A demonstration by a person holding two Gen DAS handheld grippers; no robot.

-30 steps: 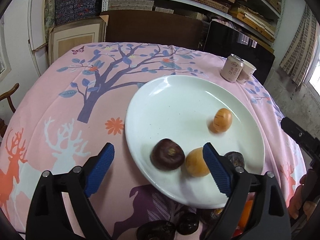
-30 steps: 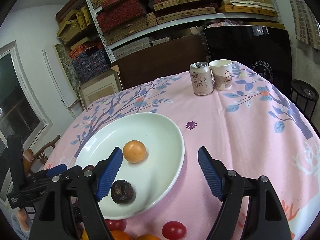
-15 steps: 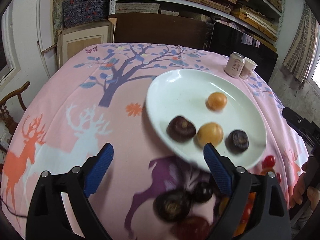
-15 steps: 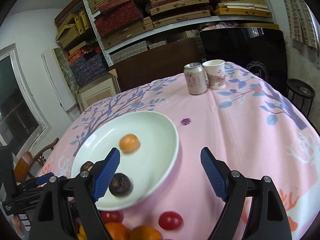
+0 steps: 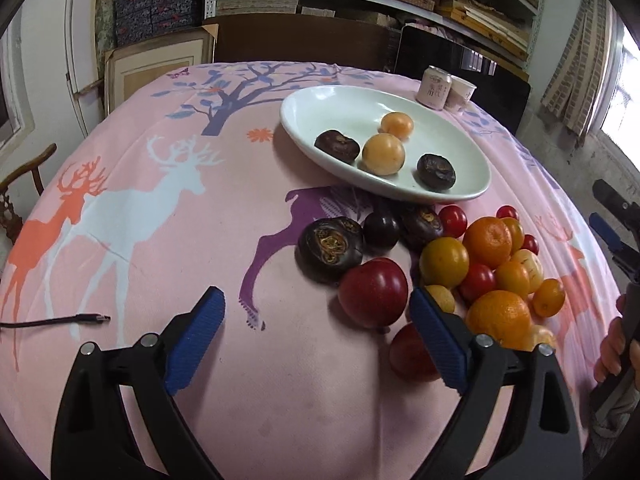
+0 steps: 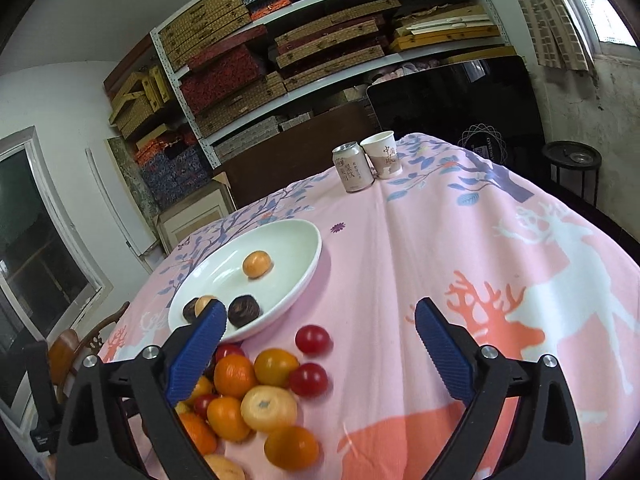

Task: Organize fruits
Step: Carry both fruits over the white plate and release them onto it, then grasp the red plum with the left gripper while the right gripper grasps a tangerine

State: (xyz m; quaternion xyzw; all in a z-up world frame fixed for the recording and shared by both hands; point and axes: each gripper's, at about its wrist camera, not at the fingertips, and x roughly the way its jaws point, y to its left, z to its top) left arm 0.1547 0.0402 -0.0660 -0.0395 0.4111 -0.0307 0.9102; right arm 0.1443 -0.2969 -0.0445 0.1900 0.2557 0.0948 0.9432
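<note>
A white plate (image 5: 336, 98) (image 6: 296, 236) on the pink cloth holds two dark fruits (image 5: 337, 145) and two orange-yellow fruits (image 5: 383, 154). In front of it lies a loose pile: dark fruits (image 5: 330, 250), a red plum (image 5: 373, 293), oranges (image 5: 487, 242) (image 6: 234, 376) and small red tomatoes (image 6: 313, 339). My left gripper (image 5: 316, 334) is open and empty, above the cloth, with the red plum by its right finger. My right gripper (image 6: 316, 354) is open and empty above the pile's right side.
A drink can (image 6: 352, 168) and a paper cup (image 6: 383, 154) stand at the table's far edge. A black cable end (image 5: 90, 318) lies on the cloth at the left. A wooden chair (image 5: 16, 196) stands beside the table. Shelves fill the back wall.
Both grippers have pulled back from the plate toward the table's near side. The fruit pile has come into full view. Both stay open.
</note>
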